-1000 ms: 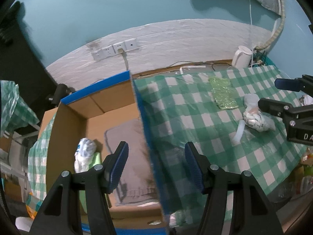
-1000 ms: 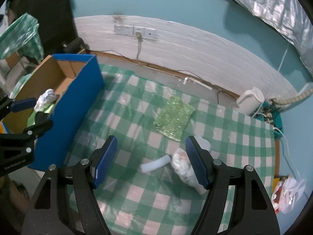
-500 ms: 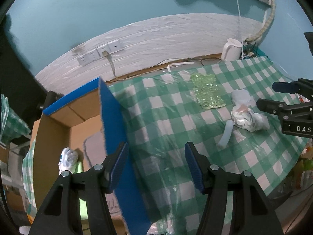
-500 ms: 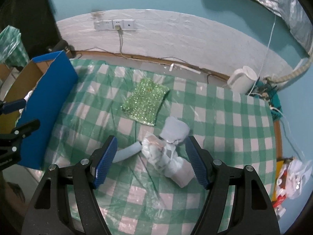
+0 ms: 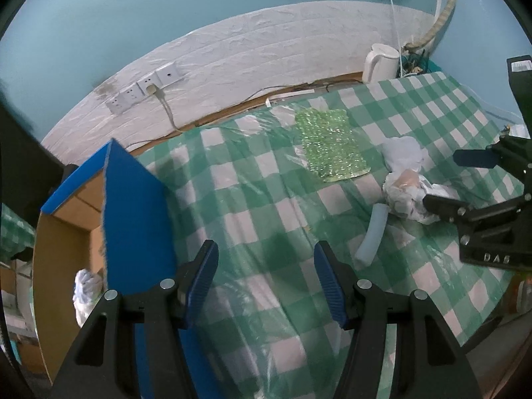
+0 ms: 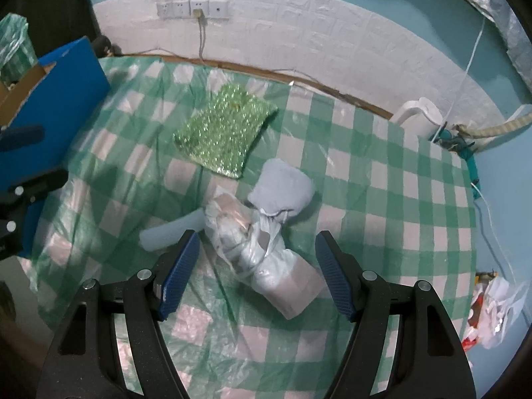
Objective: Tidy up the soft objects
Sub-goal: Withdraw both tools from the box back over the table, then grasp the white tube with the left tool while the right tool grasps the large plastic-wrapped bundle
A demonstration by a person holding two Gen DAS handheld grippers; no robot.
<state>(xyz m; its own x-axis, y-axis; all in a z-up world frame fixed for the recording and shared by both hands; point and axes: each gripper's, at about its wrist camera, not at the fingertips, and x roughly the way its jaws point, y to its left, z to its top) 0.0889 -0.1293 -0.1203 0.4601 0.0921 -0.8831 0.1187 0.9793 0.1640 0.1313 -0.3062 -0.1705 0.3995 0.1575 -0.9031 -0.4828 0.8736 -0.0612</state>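
Over the green-checked plastic tablecloth (image 6: 382, 179) my right gripper (image 6: 257, 266), jaws wide and empty, straddles the crumpled white plastic-wrapped bundle (image 6: 252, 239), so closing on it comes next, while my left gripper (image 5: 266, 282) hangs equally agape beside the blue-sided cardboard box (image 5: 136, 219).

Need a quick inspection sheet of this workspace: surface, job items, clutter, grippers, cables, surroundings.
Surface: green checked tablecloth under clear plastic.
Job's things: plastic-wrapped bundle, grey pouch, pale tube, sequinned green cloth on the table; white item in the cardboard box.
Clutter: crumpled bags past the table's edge.
Grippers: right gripper open over the bundle; left gripper open, empty.
Cables: plug lead from the wall sockets.
Surroundings: white kettle, teal wall.
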